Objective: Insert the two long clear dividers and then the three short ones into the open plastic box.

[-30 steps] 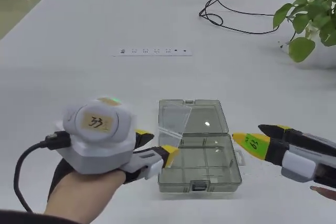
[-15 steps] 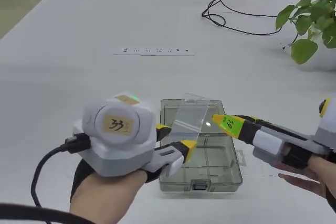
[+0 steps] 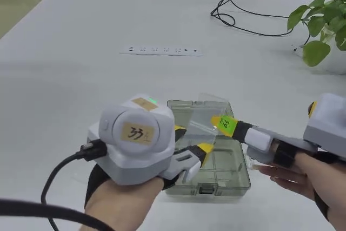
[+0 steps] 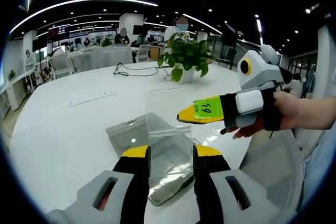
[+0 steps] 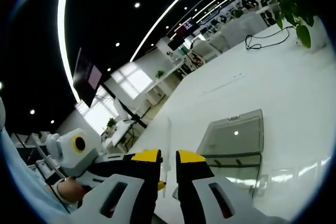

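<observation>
I'm holding a clear divider (image 3: 200,113) over the open box (image 3: 240,177) on the near surface (image 3: 81,52). My left claw (image 3: 193,139) is clamping its sides and my right claw (image 3: 223,124) is pinching its edge. It isn't seated yet, and I can't count any dividers already inside.

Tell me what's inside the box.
The right half of the box shows a faint grid of clear lines and no loose items. I cannot tell whether the lines are dividers or moulded slots. The left gripper and the divider it holds cover the left part.
</observation>
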Demonstrator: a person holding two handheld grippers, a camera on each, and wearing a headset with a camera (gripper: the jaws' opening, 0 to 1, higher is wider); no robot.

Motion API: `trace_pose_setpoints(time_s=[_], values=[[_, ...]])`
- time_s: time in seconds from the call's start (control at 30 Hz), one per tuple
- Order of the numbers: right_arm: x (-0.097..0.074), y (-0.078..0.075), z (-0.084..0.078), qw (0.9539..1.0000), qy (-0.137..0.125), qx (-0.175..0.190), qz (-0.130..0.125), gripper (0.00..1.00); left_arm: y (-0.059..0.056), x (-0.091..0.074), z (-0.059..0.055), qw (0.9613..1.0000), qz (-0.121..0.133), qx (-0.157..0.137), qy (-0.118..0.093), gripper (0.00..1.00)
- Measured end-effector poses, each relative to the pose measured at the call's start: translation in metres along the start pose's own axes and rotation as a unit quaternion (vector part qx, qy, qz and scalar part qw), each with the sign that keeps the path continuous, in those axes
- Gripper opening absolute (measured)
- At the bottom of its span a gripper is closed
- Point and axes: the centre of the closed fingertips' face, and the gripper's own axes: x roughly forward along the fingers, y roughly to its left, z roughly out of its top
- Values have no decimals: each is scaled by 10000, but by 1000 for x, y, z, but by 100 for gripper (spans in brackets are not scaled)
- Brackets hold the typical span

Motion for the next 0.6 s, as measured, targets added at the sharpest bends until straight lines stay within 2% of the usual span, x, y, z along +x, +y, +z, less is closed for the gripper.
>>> trace_pose_setpoints(time_s=[0.17,0.6], values=[[3,3,-3,10000,62,-35,40,4,-2,1,-1,10000,-39,-1,-15,30],[3,2,-6,9997,224,70,41,2,-4,1,-3,10000,-80,-55,-16,30]])
